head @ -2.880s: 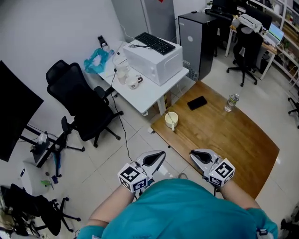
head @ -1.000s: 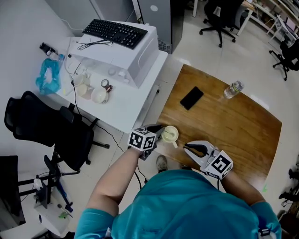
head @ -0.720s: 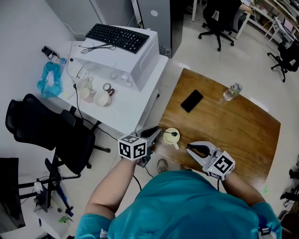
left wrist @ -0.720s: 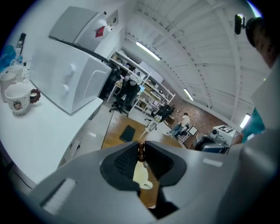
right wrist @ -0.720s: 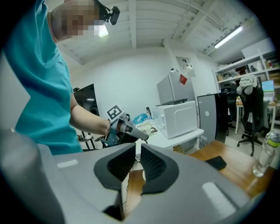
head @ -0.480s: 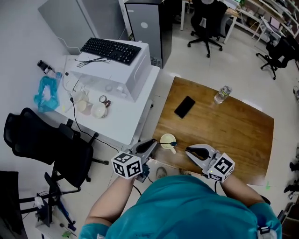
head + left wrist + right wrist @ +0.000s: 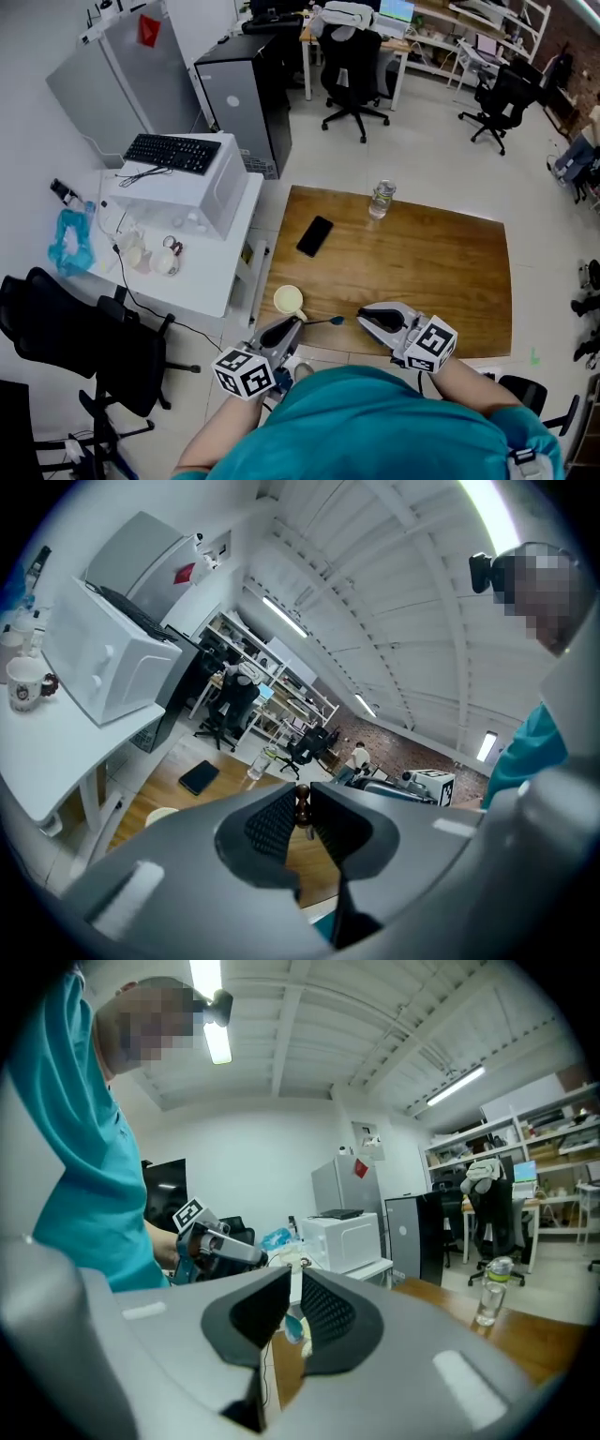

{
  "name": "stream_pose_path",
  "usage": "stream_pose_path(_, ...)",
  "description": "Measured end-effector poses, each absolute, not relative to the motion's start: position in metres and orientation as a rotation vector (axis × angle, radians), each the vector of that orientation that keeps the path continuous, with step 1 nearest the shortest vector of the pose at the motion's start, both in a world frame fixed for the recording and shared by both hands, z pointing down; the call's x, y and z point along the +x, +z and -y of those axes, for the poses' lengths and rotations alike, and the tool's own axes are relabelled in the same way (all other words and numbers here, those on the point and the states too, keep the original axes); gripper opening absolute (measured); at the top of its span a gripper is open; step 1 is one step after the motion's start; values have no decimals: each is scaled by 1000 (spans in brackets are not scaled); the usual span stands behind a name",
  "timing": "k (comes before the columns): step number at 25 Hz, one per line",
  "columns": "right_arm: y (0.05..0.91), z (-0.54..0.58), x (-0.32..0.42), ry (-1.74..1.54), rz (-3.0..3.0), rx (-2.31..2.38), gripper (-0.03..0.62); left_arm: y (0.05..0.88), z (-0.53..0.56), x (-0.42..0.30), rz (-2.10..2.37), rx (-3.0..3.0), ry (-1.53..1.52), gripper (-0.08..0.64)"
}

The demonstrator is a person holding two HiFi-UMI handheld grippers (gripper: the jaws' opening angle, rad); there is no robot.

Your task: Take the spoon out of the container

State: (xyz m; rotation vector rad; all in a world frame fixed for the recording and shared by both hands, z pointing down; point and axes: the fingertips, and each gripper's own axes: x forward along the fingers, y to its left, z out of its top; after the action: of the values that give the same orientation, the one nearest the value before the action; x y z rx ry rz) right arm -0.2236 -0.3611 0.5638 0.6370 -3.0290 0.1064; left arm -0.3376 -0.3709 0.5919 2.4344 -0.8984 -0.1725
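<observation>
The wooden counter point(image 7: 422, 272) was big, brown and smooth, with rounded corners. Beside it stood a white counter point(image 7: 202, 281) with a boxy white machine point(image 7: 187, 192) on it. A flat black phone point(image 7: 315, 235) and a clear plastic bottle point(image 7: 381, 200) lay on the wood.

The container point(image 7: 288, 300) was a small, round, cream cup near the wooden counter's front edge. The left gripper point(image 7: 296, 323) was closed on the spoon point(image 7: 323, 322), with its ridged grey pads pinching the thin, dark handle. The spoon was out of the container. It was held level in the air just beside the cup, pointing at the right gripper point(image 7: 364, 317). The right gripper's 2 jaws were almost together and held nothing. It was near the spoon's tip but not touching it.
</observation>
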Motion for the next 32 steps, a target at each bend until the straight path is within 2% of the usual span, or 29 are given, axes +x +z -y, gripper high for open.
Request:
stream_pose_path(4,561,328,-139,44,3026,723,35,582,332,-262,909,2479,-175,49)
stream_pose_path(12,539,257,59,-55,3013,779,14,549,260,-67,954,2542,-198,49)
stream_pose_path(17,517,211,139,-43,3048,869,0,504,214,28,890,2685,-145,49)
stream_pose_path(20,520,175,159,-29,3029,942,0,503,178,54,806,2795,-133,49)
stream_pose_path(26,531,116,165,51,2949,1091,0,502,122,61,694,3008,-103,49)
stream_pose_path(32,531,63,196,106,2877,1217,0,508,66,85,579,3005,-123,49)
